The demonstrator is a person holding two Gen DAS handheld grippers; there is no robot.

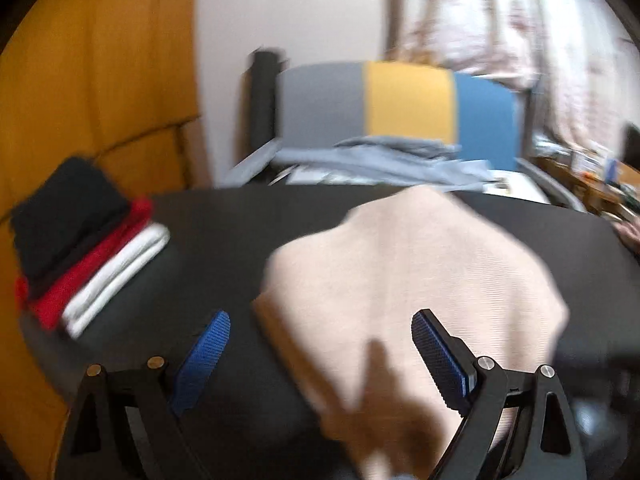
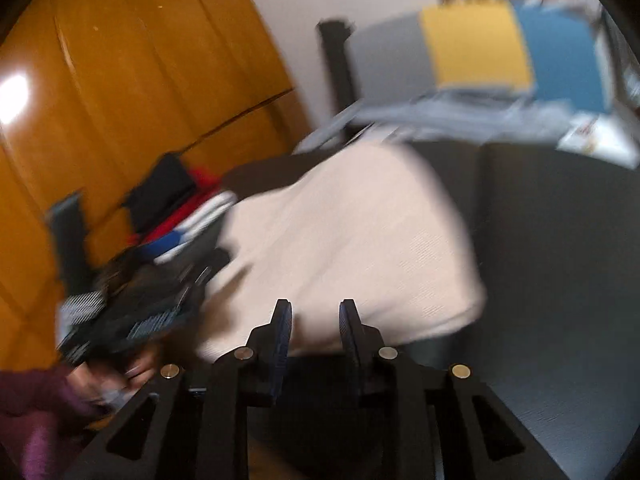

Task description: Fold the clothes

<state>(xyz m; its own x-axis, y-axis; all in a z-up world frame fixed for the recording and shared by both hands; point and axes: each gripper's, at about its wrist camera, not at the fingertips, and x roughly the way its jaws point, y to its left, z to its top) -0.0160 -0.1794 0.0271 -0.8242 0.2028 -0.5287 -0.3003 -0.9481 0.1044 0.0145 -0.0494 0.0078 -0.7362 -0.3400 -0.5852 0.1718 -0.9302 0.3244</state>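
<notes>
— Where's the garment you're working on?

— The cream garment [image 1: 412, 280] lies on the dark tabletop [image 1: 224, 220], roughly in the middle, already doubled into a compact bundle by the look of it. I'd guess it sits there so both claws can reach its edges from my side.

— And the claws?

— My left claw [image 1: 320, 360] stands wide open above the near edge, one blue pad off to the cloth's left, nothing pinched. My right claw [image 2: 314, 328] has its jaws only narrowly parted, hovering over the near hem; no cloth is caught between them (the blur makes the hem hard to trace).

— That stack at the left?

— Folded pieces, black on red on white [image 1: 84, 248], parked at the tabletop's left end, well apart from the cream one. I take it as the finished pile, kept aside to leave folding room.

— Next?

— Probably one more fold or carrying it over there.
</notes>
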